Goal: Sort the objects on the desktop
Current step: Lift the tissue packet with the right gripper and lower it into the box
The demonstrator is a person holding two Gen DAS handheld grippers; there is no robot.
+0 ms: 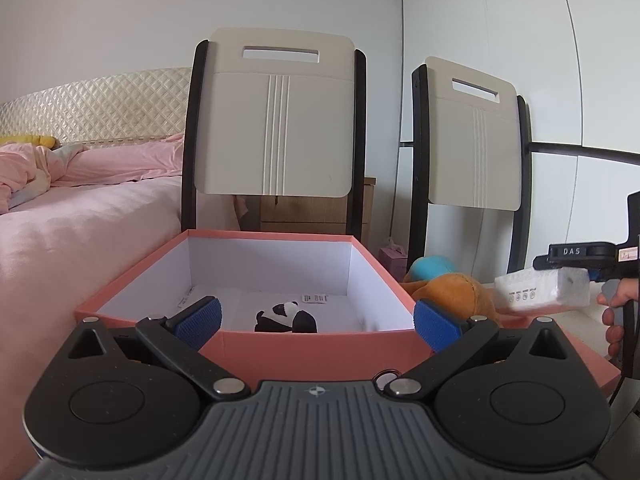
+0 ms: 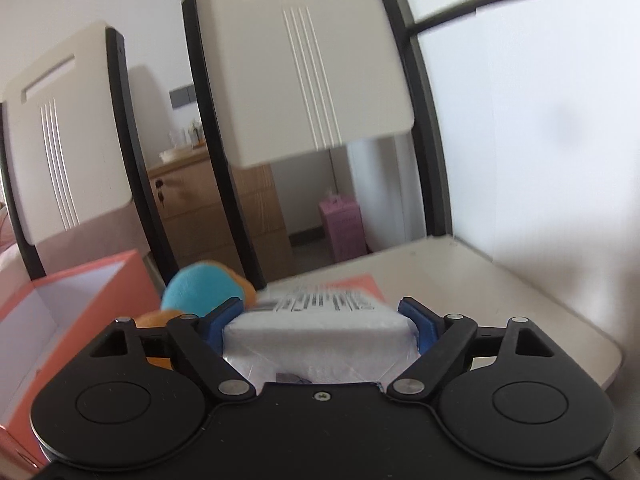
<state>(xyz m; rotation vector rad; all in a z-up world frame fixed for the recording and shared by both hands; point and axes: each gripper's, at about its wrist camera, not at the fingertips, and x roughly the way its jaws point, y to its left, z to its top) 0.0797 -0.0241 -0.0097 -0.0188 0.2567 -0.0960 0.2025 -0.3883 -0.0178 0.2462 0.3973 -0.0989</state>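
An open pink box (image 1: 256, 346) with white inner walls stands in front of my left gripper (image 1: 316, 324), which is open and empty at its near wall. A small panda plush (image 1: 286, 317) lies inside. An orange and blue plush toy (image 1: 448, 286) lies right of the box; it also shows in the right wrist view (image 2: 204, 290). My right gripper (image 2: 320, 326) is shut on a white wrapped tissue pack (image 2: 320, 330), held above the table. The left wrist view shows that pack (image 1: 544, 290) in the air at the far right. The box's corner (image 2: 80, 284) shows at left.
Two cream chair backs (image 1: 276, 120) (image 1: 476, 144) stand behind the white table (image 2: 500, 292). A bed with pink bedding (image 1: 80, 220) is at left. The pink box lid (image 2: 360, 282) lies under the pack. A wooden cabinet (image 2: 224, 216) and a pink carton (image 2: 344, 228) stand beyond.
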